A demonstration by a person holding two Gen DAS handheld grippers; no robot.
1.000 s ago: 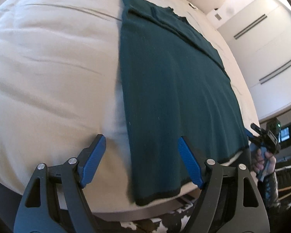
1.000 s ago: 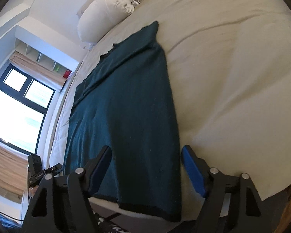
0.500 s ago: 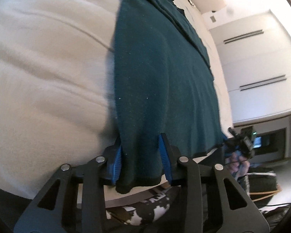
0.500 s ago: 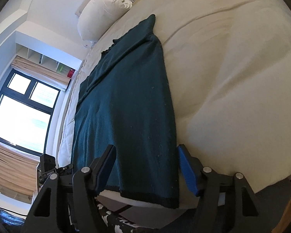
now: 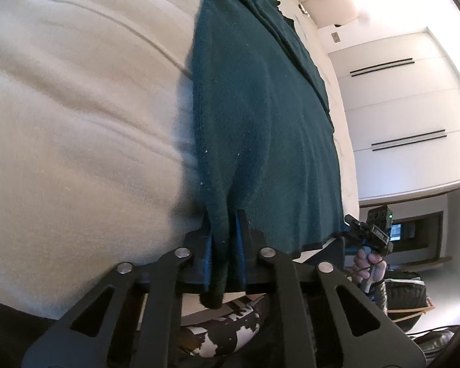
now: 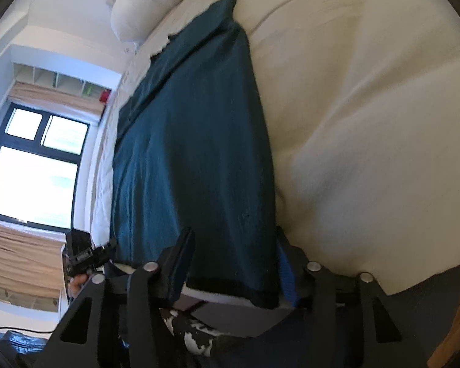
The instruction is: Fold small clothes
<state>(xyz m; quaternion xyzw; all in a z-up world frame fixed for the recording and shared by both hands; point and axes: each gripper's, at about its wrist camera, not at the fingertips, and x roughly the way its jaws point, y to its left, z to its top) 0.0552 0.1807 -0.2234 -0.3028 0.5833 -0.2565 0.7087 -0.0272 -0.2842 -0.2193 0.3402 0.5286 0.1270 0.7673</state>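
Your left gripper (image 5: 225, 251), at 6 o'clock in the left wrist view, is clamping its blue-padded fingers (image 5: 240, 251) together on the near hem corner of the dark teal knitted garment (image 5: 260, 116), with a pinch of cloth bunching up between them. In the right wrist view, your right gripper (image 6: 234, 263) is standing with its jaws apart, straddling the opposite near corner; its blue pads (image 6: 286, 273) are lying just beside the hem, and you cannot tell from this view whether they are touching it.

The garment is lying flat on the cream-white quilted bed cover (image 5: 76, 107), its black-trimmed hem hanging at the near edge of the bed. Its long axis is running from 6 o'clock away toward 12 o'clock, with the folded-in sleeve and neckline pointing at the far end.

Beyond it, a white pillow (image 6: 147, 3) is resting at 11 o'clock in the right wrist view, and a black-framed window (image 6: 36, 165) is showing at 9 o'clock. No writing or brand is readable.
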